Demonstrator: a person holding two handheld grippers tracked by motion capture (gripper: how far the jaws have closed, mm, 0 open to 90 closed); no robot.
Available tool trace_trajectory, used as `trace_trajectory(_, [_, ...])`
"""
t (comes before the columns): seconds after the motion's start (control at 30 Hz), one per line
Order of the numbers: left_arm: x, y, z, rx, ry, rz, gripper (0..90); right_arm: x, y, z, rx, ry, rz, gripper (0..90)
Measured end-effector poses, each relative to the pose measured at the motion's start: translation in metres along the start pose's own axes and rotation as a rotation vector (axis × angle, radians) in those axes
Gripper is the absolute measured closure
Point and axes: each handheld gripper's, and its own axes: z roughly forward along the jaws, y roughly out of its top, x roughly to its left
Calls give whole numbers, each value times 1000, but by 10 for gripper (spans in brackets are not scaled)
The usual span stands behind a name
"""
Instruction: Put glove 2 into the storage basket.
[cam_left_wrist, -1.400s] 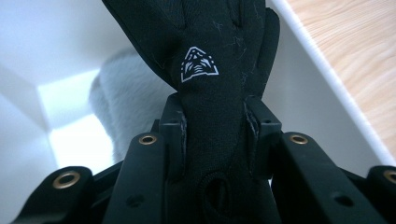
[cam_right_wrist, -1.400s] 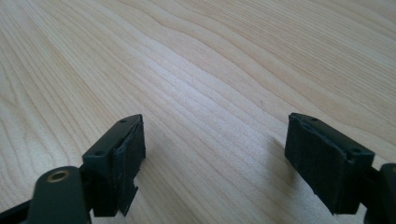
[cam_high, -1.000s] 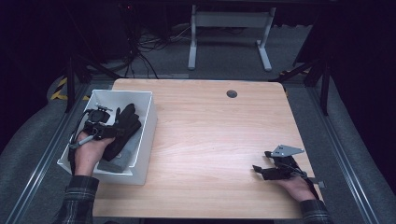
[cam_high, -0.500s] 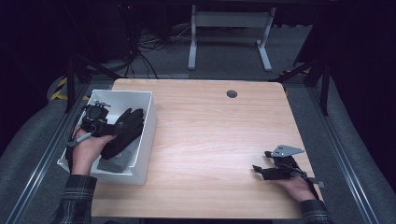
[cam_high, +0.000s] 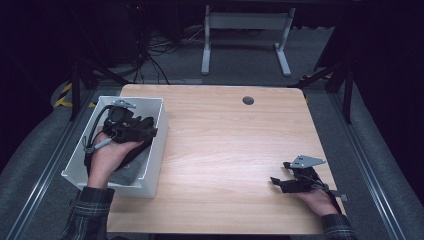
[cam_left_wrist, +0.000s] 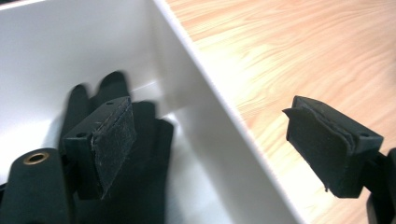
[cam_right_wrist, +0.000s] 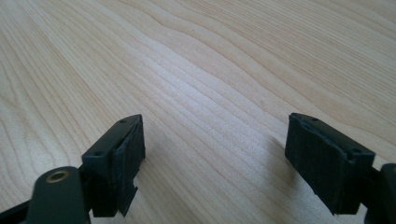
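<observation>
A black glove (cam_left_wrist: 144, 154) lies in the white bin (cam_high: 107, 182) at the table's left side; in the high view the glove (cam_high: 141, 148) shows dark under the hand. My left gripper (cam_high: 144, 131) hovers above the bin, near its right wall. Its jaws have just been opening and now stand open with nothing between them (cam_left_wrist: 210, 130); one pad (cam_left_wrist: 114, 142) hangs over the glove, the other over the wood. My right gripper (cam_high: 279, 172) rests low on the table near the front right, open and holding nothing (cam_right_wrist: 215, 154).
The bin's right wall (cam_left_wrist: 219, 112) runs between the left gripper's jaws. The wooden table (cam_high: 230, 145) has a round cable hole (cam_high: 248, 100) at the back. Dark floor, cables and a desk frame lie beyond it.
The left hand has lifted and moved toward the far end of the bin, leaving the glove lying inside. The right hand has not moved.
</observation>
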Motion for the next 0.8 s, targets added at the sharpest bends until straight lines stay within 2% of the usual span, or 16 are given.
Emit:
trace_trajectory(0.03, [0,0,0,0,0,0,162,0,0,0,0,0,0,204])
trace_trajectory(0.27, [-25,7,10,-6,-45,55,162,0,0,0,0,0,-1,203])
trace_trajectory(0.37, [-37,8,16,-8,-67,65,162,0,0,0,0,0,-1,203])
trace_trajectory(0.57, [-60,12,29,-14,-131,101,162,0,0,0,2,-2,-2,200])
trace_trajectory(0.7, [-75,14,36,-14,-149,131,162,0,0,0,2,-2,-3,199])
trace_trajectory(0.8, [-83,15,41,-17,-165,139,162,0,0,0,2,-2,-3,198])
